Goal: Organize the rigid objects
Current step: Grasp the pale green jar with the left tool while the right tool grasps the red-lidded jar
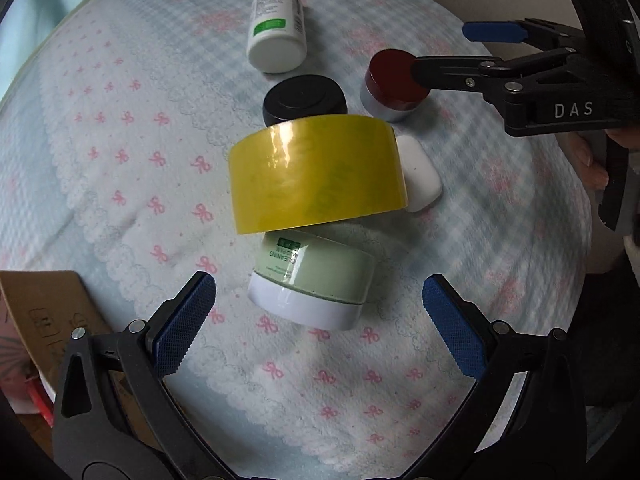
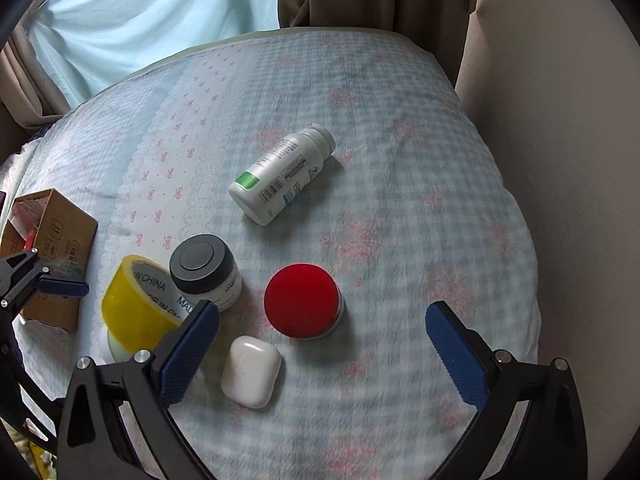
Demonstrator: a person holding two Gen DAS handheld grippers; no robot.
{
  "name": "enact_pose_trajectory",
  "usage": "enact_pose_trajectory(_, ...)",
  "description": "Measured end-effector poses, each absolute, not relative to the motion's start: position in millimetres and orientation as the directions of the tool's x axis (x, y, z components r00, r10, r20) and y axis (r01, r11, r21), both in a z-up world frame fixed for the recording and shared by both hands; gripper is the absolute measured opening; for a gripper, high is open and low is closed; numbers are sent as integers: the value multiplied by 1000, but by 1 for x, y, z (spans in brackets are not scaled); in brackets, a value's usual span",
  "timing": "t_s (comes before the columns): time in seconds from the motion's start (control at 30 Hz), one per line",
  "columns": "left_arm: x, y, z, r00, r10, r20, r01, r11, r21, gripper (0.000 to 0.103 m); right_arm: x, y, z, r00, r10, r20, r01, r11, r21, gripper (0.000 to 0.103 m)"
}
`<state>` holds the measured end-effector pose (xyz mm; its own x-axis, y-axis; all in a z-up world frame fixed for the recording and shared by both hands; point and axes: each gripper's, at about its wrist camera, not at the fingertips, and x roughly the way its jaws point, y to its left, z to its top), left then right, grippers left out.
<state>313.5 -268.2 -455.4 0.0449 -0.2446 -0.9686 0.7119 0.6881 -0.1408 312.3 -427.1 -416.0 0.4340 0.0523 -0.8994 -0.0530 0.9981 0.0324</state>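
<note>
Several rigid objects lie on the bed cover. A yellow tape roll (image 1: 318, 174) (image 2: 136, 306) rests on a green-and-white jar (image 1: 316, 282). Behind it stand a black-lidded jar (image 1: 304, 100) (image 2: 204, 270) and a red-lidded jar (image 1: 394, 82) (image 2: 302, 300). A white earbud case (image 1: 420, 174) (image 2: 251, 372) lies beside the tape. A white pill bottle (image 1: 276, 26) (image 2: 282, 176) lies on its side. My left gripper (image 1: 318, 322) is open just in front of the green jar. My right gripper (image 2: 322, 350) is open above the red jar and the case.
A cardboard box (image 2: 54, 240) (image 1: 44, 316) sits at the left edge of the bed. The bed cover (image 2: 420, 200) is blue check with pink bows. Curtains and a beige wall stand behind and to the right.
</note>
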Motion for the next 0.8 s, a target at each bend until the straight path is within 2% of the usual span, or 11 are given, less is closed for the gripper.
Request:
enact_pose_trajectory(0.07, 314, -270, -467, 43, -243, -969, 730, 669, -136, 103, 315, -425, -429, 436, 65, -898, -80, 996, 33, 103)
enact_pose_trajectory(0.23, 320, -278, -485, 70, -243, -967, 761, 640, -106, 102, 319, -416, -454, 435, 67, -898, -131, 991, 11, 93)
enact_pose_trajectory(0.33, 323, -285, -493, 51, -247, -968, 772, 624, -119, 92, 320, -413, -461, 440, 61, -896, -144, 990, -3, 87)
enact_pose_trajectory(0.4, 323, -289, -498, 32, -253, -967, 775, 617, -136, 77, 322, -411, -465, 442, 55, -895, -148, 989, -12, 86)
enact_pose_trajectory(0.47, 321, -292, -500, 21, -264, -964, 780, 607, -150, 72, 324, -410, -467, 437, 50, -898, -153, 988, -19, 74)
enact_pose_trajectory(0.53, 317, -297, -500, 42, -262, -964, 788, 602, -129, 72, 325, -408, -469, 434, 49, -899, -157, 987, -22, 65)
enact_pose_trajectory(0.57, 316, -298, -500, 49, -260, -964, 791, 600, -122, 72, 326, -408, -470, 433, 40, -900, -155, 987, -30, 55)
enact_pose_trajectory(0.6, 315, -299, -500, 53, -260, -964, 792, 599, -117, 71, 327, -407, -471, 433, 29, -901, -154, 987, -42, 52)
enact_pose_trajectory(0.8, 306, -294, -496, 67, -271, -960, 781, 613, -119, 71, 327, -407, -470, 428, 19, -904, -149, 988, -50, 52)
